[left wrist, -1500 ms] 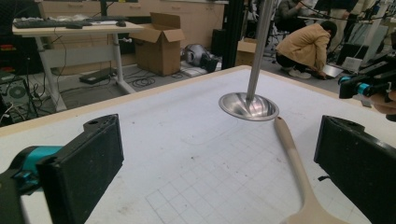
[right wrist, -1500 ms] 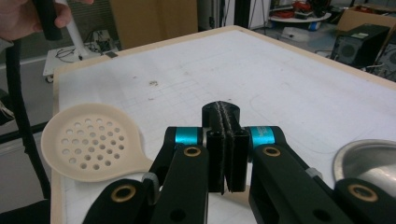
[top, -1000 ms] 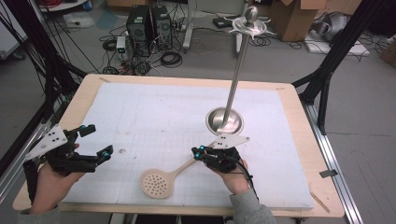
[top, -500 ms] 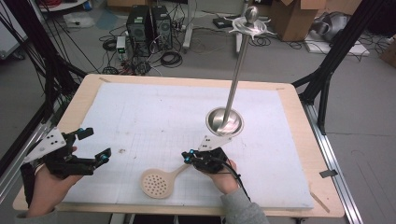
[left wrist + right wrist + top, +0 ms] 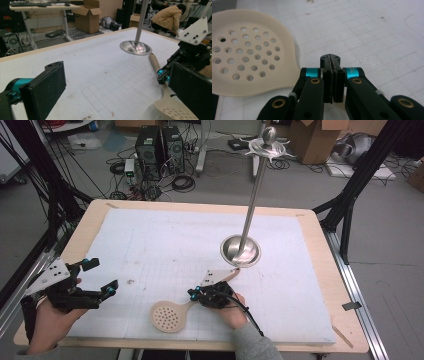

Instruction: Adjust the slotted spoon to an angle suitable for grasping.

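A grey concrete floor (image 5: 390,245) surrounds the light wooden table (image 5: 320,270), which carries a white foam sheet (image 5: 165,245) ruled with faint squares. Beyond its far edge stand two black computer towers (image 5: 159,145) among tangled black cables (image 5: 182,182), with brown cardboard boxes (image 5: 312,140) farther right. Black metal frame struts (image 5: 360,175) rise at both sides, under even indoor light.

One slotted spoon (image 5: 170,316), cream, on one white mat (image 5: 165,245); one steel stand (image 5: 242,249) with dished base; two grippers, left (image 5: 97,279) and right (image 5: 196,295); floor boxes beyond, perhaps two, edge-cropped
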